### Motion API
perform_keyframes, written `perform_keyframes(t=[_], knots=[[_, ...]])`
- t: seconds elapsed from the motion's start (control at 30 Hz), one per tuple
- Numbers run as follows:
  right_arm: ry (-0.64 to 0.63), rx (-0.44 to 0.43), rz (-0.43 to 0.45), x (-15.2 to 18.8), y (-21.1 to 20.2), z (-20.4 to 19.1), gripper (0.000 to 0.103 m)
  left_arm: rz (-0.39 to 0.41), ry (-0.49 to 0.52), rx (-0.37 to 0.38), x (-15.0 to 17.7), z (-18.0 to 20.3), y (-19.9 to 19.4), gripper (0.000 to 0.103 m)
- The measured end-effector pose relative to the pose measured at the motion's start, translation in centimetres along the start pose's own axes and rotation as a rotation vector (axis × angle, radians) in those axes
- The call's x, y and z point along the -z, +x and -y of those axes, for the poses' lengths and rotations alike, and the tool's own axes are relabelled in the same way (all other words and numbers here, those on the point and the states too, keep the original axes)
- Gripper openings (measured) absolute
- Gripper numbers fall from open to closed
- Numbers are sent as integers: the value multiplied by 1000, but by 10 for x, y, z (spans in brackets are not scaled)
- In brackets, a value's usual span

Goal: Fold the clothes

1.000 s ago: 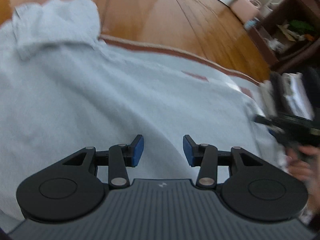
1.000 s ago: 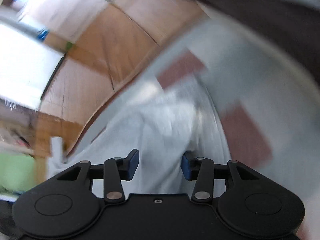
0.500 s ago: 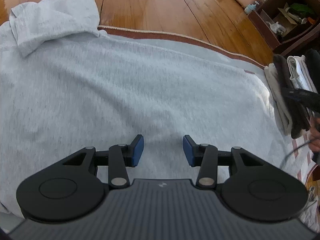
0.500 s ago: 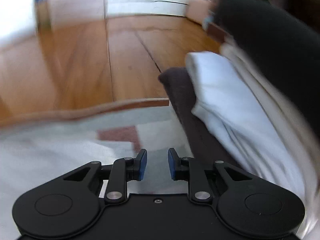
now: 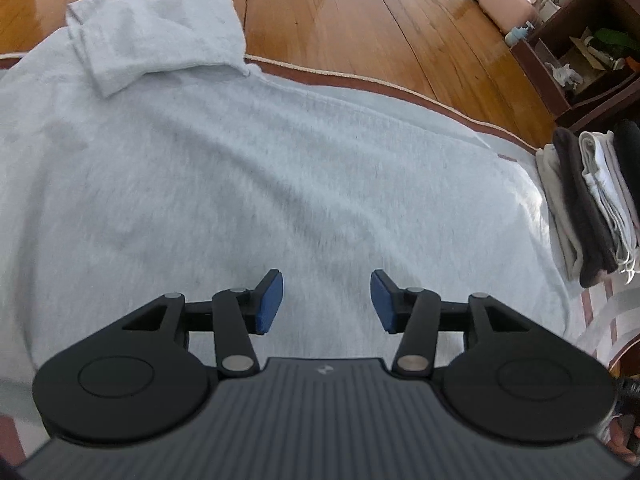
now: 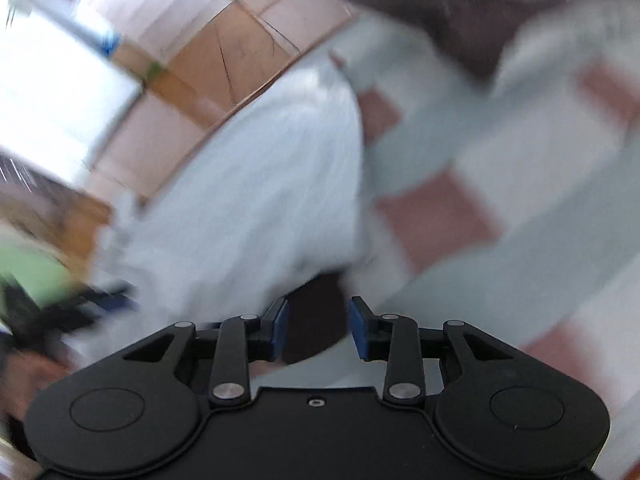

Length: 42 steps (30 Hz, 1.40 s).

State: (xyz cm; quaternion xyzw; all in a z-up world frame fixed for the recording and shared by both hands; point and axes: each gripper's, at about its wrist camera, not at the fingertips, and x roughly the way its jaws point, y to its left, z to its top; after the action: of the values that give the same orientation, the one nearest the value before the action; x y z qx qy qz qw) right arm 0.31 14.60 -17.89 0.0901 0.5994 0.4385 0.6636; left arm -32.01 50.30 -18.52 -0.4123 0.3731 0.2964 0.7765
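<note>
A light grey sweatshirt (image 5: 240,184) lies spread flat on a rug, with one sleeve (image 5: 156,48) folded back at the far left. My left gripper (image 5: 326,300) hovers open just above the garment's near middle, nothing between its blue pads. In the blurred right wrist view the same grey garment (image 6: 256,208) stretches away to the left. My right gripper (image 6: 316,326) is open and empty over the garment's near edge, with a dark patch between its fingers.
A stack of folded clothes (image 5: 592,200), dark, white and beige, sits at the right of the rug. A rug with reddish squares (image 6: 440,208) lies beside wooden floor (image 5: 360,20). A dark shelf unit (image 5: 580,60) stands far right. A hand (image 6: 24,376) shows at the lower left.
The right gripper swung back from the folded stack to the grey garment and opened wider. The left gripper stayed open over the sweatshirt, and its view shifted slightly.
</note>
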Motion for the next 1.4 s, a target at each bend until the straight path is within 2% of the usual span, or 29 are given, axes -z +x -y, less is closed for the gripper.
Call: perform_keyframes(t=[0.03, 0.07, 0.13, 0.17, 0.23, 0.3, 0.37, 0.4, 0.43, 0.5, 0.57, 0.6, 0.63, 0.67, 0.73, 0.87, 0.93, 1.0, 1.03, 1.1, 1.17, 1.23, 1.27, 1.33, 1.4], knots=[[67, -41, -1, 1, 5, 4, 40, -5, -13, 3, 4, -3, -3, 48], [96, -36, 13, -1, 8, 4, 42, -11, -29, 5, 8, -7, -4, 48], [155, -26, 41, -4, 15, 5, 58, -15, -68, 5, 13, -14, -8, 48], [184, -21, 54, -6, 18, 5, 62, -12, -89, 6, 15, -18, -10, 48], [242, -10, 82, -10, 24, 6, 64, -6, -130, 11, 18, -27, -14, 52], [301, 0, 110, -13, 31, 7, 67, -1, -147, 8, 20, -35, -14, 53], [327, -5, 155, -16, 34, 9, 67, 11, -148, -25, 21, -42, -9, 50], [344, -20, 205, -16, 31, 12, 65, 14, -157, -35, 21, -46, -7, 47], [374, -38, 253, -16, 29, 15, 46, 20, -173, -25, 20, -50, -7, 47], [481, -79, 338, -17, 23, 22, 15, 23, -210, -6, 20, -56, -9, 47], [413, -59, 383, -30, 6, 14, 13, 21, -230, 2, 20, -63, -10, 41], [357, -41, 409, -36, -3, 7, 8, 21, -239, 1, 19, -65, -10, 35], [246, -4, 445, -41, -14, -4, 4, 23, -243, -4, 18, -68, -10, 31], [138, 39, 477, -46, -24, -15, 3, 25, -246, -10, 17, -70, -11, 31], [-15, 115, 484, -51, -30, -27, 3, 23, -252, -12, 14, -75, -12, 30], [-80, 278, 440, -46, -20, -15, 1, -1, -267, -3, 9, -77, -11, 31], [-71, 371, 425, -41, -20, -1, 1, -5, -264, -9, 8, -76, -15, 41], [-65, 450, 421, -35, -32, 7, 2, 9, -241, -34, 8, -76, -21, 47], [-64, 434, 410, -33, -41, 10, 3, 19, -225, -55, 8, -75, -25, 48], [-58, 348, 381, -28, -54, 10, 9, 48, -192, -121, 7, -73, -35, 51], [-85, 328, 355, -21, -50, -4, 15, 84, -169, -197, 6, -73, -43, 55], [-111, 309, 329, -14, -47, -18, 45, 119, -165, -267, 3, -76, -51, 58], [-140, 309, 314, -10, -43, -26, 48, 136, -170, -284, 1, -79, -56, 59], [-286, 358, 274, -3, -23, -49, 48, 158, -225, -243, -3, -95, -69, 65], [-420, 383, 240, 7, -7, -68, 47, 212, -341, -199, -2, -123, -86, 66]])
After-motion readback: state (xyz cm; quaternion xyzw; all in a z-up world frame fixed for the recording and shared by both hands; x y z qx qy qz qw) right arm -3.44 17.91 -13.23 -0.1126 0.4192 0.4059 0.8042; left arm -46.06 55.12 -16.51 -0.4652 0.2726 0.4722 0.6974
